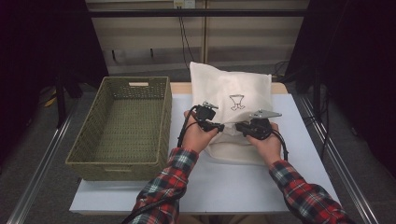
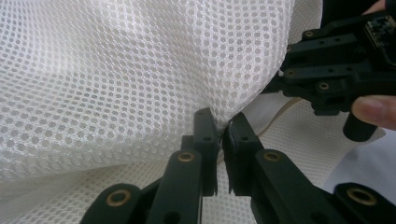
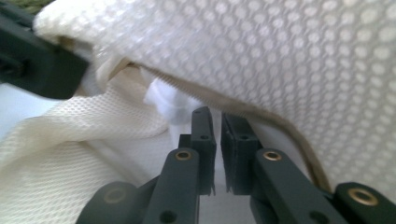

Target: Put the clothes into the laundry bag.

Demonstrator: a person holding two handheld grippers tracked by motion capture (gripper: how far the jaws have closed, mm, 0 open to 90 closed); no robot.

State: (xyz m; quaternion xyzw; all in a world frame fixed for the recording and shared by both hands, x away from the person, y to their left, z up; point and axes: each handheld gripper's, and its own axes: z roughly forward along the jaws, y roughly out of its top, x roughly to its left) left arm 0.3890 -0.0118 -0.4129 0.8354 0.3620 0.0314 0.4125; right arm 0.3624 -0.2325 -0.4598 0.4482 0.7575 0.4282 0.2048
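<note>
A white mesh bag (image 1: 233, 93) with a small printed mark lies on the table, its near edge raised between the two hands. My left gripper (image 1: 223, 127) comes in from the left, and in the left gripper view its jaws (image 2: 222, 128) pinch a fold of the mesh bag (image 2: 116, 70) at their tips. My right gripper (image 1: 238, 127) meets it from the right. In the right gripper view its jaws (image 3: 218, 116) stand a narrow slit apart, with the bag's hem (image 3: 261, 116) running just past their tips and no cloth clearly between them.
A woven green basket (image 1: 116, 165) stands on the left of the table (image 1: 233, 186), open and with nothing in it. The person's plaid sleeves (image 1: 163, 186) come in from the bottom. The right gripper's body (image 2: 336, 79) shows close by in the left gripper view.
</note>
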